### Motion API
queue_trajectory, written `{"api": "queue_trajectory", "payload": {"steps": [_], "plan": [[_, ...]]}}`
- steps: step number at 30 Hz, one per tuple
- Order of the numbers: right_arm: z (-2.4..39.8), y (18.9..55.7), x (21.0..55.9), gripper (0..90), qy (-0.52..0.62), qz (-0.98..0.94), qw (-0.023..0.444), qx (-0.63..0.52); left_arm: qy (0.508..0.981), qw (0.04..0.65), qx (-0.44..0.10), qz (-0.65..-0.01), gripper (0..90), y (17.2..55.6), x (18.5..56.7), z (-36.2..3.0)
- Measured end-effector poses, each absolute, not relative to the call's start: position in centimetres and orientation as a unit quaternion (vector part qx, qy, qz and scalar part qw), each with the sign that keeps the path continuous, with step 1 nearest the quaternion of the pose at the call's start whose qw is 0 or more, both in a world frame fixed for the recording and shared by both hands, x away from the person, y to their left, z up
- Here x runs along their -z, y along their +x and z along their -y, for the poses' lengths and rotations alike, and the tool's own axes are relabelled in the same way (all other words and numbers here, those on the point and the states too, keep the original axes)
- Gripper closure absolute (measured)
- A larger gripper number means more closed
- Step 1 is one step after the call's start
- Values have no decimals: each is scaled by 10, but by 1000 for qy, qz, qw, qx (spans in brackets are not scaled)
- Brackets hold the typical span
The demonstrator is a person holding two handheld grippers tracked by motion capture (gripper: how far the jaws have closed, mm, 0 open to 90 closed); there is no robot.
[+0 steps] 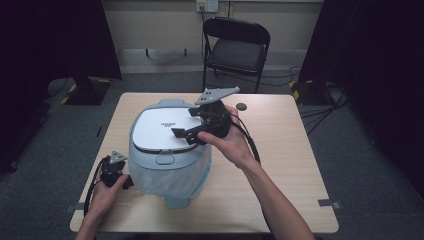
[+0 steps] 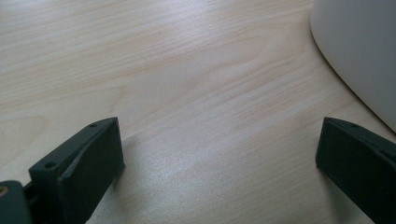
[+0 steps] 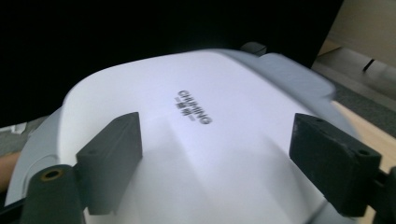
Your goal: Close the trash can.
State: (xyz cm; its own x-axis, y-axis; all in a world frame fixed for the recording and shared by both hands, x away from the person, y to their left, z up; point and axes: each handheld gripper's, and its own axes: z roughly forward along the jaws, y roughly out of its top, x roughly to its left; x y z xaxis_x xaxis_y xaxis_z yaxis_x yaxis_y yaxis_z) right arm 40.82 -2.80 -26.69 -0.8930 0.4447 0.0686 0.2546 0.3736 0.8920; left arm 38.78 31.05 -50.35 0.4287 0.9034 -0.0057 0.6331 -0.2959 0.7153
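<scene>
A large white rice cooker (image 1: 167,150) stands on the wooden table (image 1: 280,165), left of the middle and reaching toward the near edge, its lid shut and its latch button facing the person. The right tool (image 1: 192,125) hovers over the right part of the lid (image 3: 196,140), jaws spread wide with nothing between them. The left tool (image 1: 116,172) rests near the table's near left corner, just beside the cooker's base, jaws wide apart over bare wood, holding nothing.
</scene>
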Motion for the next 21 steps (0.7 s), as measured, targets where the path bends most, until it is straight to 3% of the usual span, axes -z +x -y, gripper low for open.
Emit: {"api": "queue_trajectory", "payload": {"steps": [21], "plan": [[7,374,267,153,209,-843,126,-480,778,329,-206,-494,4,388,504,-310]]}}
